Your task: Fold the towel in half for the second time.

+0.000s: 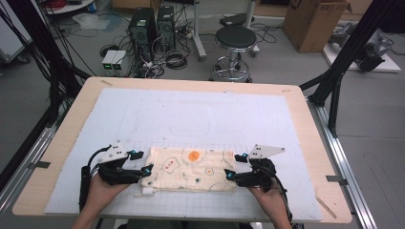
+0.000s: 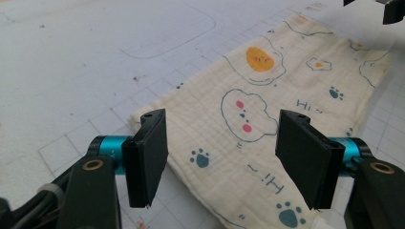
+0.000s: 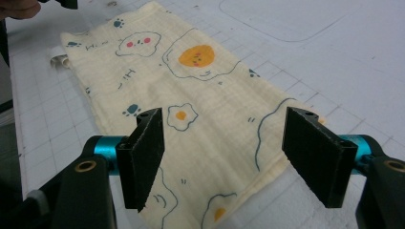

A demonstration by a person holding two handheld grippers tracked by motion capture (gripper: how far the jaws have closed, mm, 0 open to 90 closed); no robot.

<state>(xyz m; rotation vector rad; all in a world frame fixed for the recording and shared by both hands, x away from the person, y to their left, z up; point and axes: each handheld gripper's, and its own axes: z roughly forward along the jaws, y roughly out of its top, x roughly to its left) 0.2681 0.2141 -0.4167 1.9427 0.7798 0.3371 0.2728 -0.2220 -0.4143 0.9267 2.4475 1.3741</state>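
A cream cloth [image 1: 191, 169] printed with fried eggs, clouds and paw prints lies folded flat on the white gridded mat, near the table's front edge. My left gripper [image 1: 143, 162] hovers at the cloth's left end, jaws open, with the cloth [image 2: 248, 119] beneath and beyond them. At the opposite end my right gripper [image 1: 231, 167] stands open over the cloth [image 3: 191, 95]. Nothing is held between either pair of jaws. A small white label [image 1: 147, 192] sticks out at the cloth's front left corner.
The white mat [image 1: 191, 114] covers most of the wooden table [image 1: 62, 138]. Behind the table stand a black stool [image 1: 235, 40], computer towers [image 1: 152, 28], cables and a cardboard box [image 1: 313, 21]. Black frame posts [image 1: 334, 81] rise at the table's right side.
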